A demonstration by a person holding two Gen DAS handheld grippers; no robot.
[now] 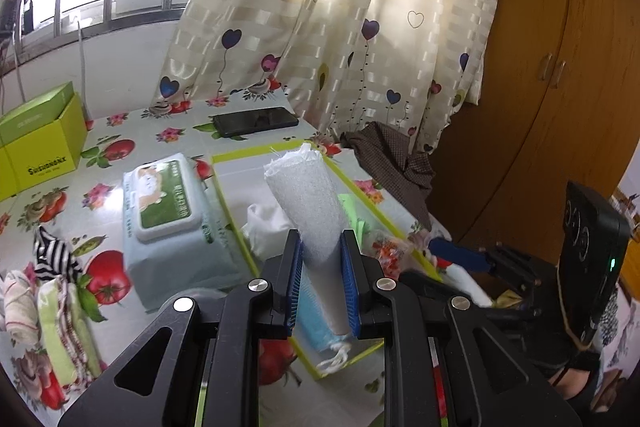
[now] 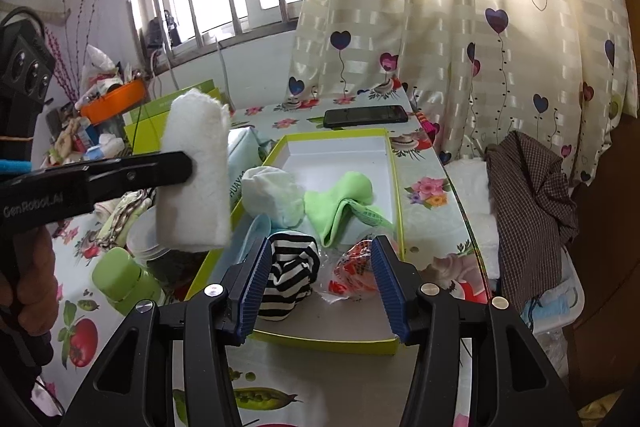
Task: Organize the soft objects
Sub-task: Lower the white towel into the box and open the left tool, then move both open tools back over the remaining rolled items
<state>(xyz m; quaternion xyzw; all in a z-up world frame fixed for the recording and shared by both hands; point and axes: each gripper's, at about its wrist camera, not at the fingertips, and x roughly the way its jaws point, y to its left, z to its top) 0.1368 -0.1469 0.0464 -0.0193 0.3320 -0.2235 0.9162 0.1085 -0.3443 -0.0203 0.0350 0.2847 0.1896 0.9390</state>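
Observation:
My left gripper (image 1: 322, 255) is shut on a rolled white cloth (image 1: 308, 203) and holds it above the green-rimmed tray (image 1: 236, 211). The same roll (image 2: 196, 175) shows at the left of the right wrist view, beside the tray (image 2: 394, 187). My right gripper (image 2: 318, 279) is open and empty over the tray's near end. Between its fingers lie a black-and-white striped cloth (image 2: 290, 277) and a red-and-white packet (image 2: 356, 271). A green cloth (image 2: 344, 205), a pale rolled cloth (image 2: 272, 195) and a light blue cloth (image 2: 258, 231) also lie in the tray.
A wet-wipes pack (image 1: 172, 223) lies left of the tray. Folded cloths (image 1: 52, 315) and a striped cloth (image 1: 52, 255) lie at the left. A phone (image 1: 256, 121), a green box (image 1: 36, 139), a green bottle (image 2: 120, 279) and a brown checked cloth (image 2: 532, 203) are around.

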